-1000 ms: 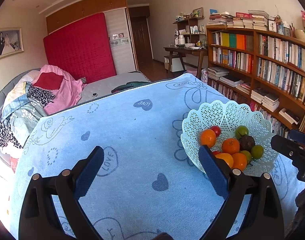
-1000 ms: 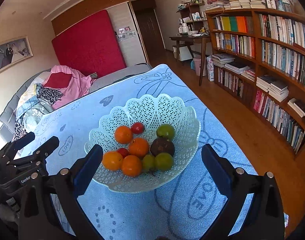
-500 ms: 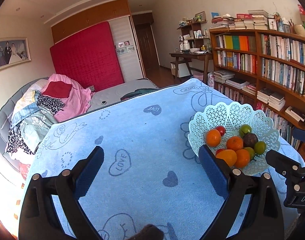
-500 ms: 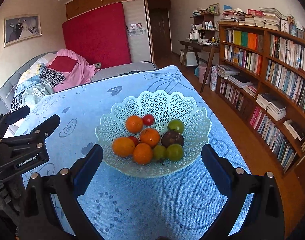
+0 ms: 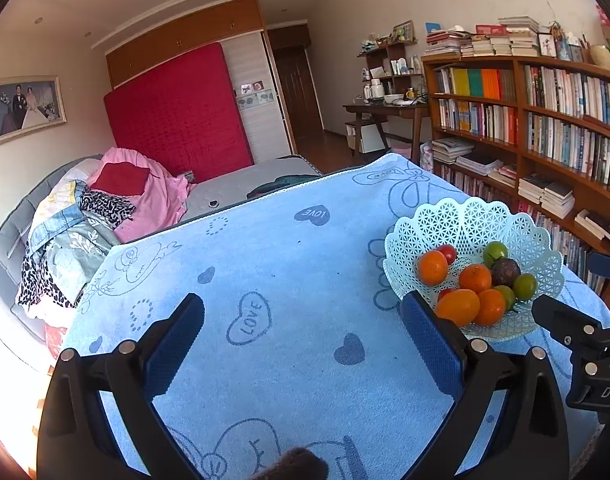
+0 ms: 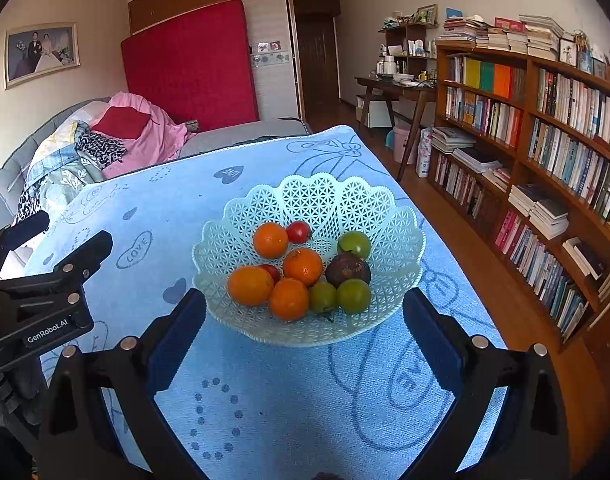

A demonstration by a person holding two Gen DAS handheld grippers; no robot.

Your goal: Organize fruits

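A pale blue cloth (image 6: 265, 400) covers the whole table under both grippers, printed with hearts; one heart ahead of the left gripper (image 5: 303, 330) reads "LOVE" (image 5: 251, 318), and a farther one shows the same word upside down. That gripper hangs over bare cloth with its jaws spread wide and nothing between them. The other tool, seen from the right wrist, carries a plate marked "GenRobot.AI" (image 6: 47, 332).

Straight ahead of the right gripper (image 6: 305, 320), just beyond its blue pads (image 6: 433, 332), sits the white lattice basket (image 6: 325, 196) with a scalloped rim. This gripper too is held wide apart and empty, its fingers standing either side of the basket's near edge without touching it. From the left wrist the basket (image 5: 465, 216) lies ahead and off to the right, partly behind the right-hand finger.

In the basket lie four oranges (image 6: 303, 266), three green fruits (image 6: 353, 295), a dark purple-brown fruit (image 6: 347, 269) and two small red ones (image 6: 299, 231) — all piled toward the near side.

Beyond the table's right edge runs a long bookcase (image 6: 545, 140); beyond the far edge are a bed heaped with clothes (image 6: 85, 148) and a red mattress (image 6: 189, 64) leaning on the wall.

Compared with half a second earlier, the basket sits slightly farther right in the right wrist view, and the left gripper looks a touch more across the cloth — both jaws as wide as before.
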